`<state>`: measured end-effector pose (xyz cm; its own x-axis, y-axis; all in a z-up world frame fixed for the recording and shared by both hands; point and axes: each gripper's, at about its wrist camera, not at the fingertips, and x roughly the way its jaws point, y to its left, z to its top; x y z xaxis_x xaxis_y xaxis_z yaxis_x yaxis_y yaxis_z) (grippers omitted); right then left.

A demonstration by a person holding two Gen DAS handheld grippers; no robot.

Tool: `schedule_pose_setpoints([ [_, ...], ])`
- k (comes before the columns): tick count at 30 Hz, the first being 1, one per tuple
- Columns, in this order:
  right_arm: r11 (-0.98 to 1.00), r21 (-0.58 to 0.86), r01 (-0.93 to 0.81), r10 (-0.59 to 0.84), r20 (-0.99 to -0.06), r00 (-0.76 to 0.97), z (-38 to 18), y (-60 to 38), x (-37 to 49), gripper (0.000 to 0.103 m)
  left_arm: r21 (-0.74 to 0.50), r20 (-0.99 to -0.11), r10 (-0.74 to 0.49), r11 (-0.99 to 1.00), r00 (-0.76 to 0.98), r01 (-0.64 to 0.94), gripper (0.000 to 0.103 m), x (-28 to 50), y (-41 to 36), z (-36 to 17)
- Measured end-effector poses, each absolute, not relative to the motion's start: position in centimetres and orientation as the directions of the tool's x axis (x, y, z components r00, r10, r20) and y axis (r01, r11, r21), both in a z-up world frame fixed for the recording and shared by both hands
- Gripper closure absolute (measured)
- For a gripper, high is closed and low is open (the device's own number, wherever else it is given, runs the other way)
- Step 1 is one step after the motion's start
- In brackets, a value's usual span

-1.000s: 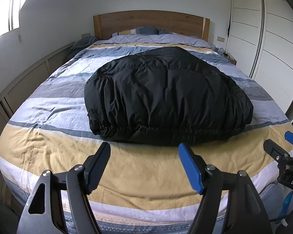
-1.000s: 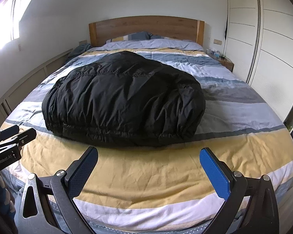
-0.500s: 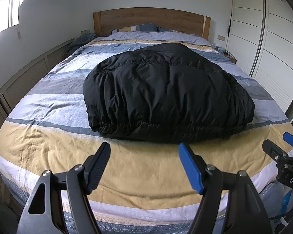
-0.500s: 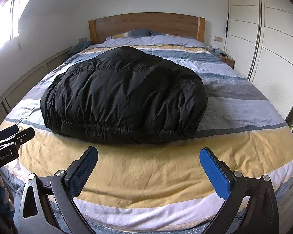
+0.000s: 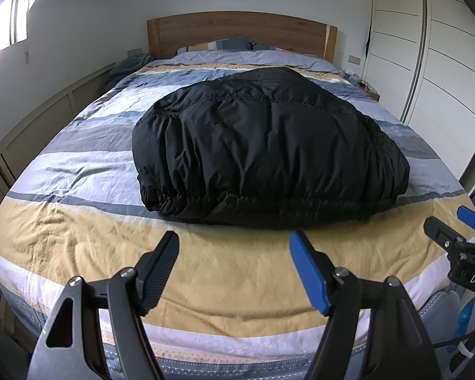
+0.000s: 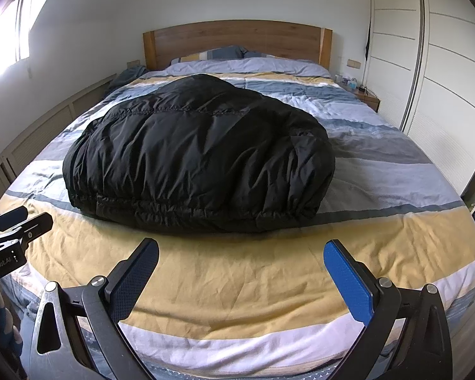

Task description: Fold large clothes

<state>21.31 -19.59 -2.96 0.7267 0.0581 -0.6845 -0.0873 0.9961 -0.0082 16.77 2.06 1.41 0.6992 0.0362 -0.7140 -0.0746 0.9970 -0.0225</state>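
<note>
black puffer jacket (image 5: 269,145) lies folded on the striped bed (image 5: 79,237), both tools, left tool (image 5: 234,267) and right tool (image 6: 242,274), wide and empty

The black jacket (image 5: 269,148) ahead of me at twelve o'clock is puffy quilted cloth with a faint sheen and an elastic-gathered hem. The duvet (image 5: 79,237) under it is matt woven cloth, creased. Beyond, the headboard (image 5: 240,33) is smooth wood with visible grain. My left gripper (image 5: 234,269) has one ribbed matt black pad and one blue plastic pad; my right gripper (image 6: 240,275) wears finely textured pads, on dull metal arms with bright bolts
</note>
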Motion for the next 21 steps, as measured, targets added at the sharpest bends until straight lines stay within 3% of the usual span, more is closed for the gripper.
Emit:
schedule_pose_setpoints([
  [21, 0.997, -0.01, -0.075, 0.049, -0.678, 0.733, -2.5, -20.1, 21.0, 0.001, -0.017, -0.719, 0.048, 0.996, 0.694, -0.087, 0.032, 16.6, 3.2, 1.1],
])
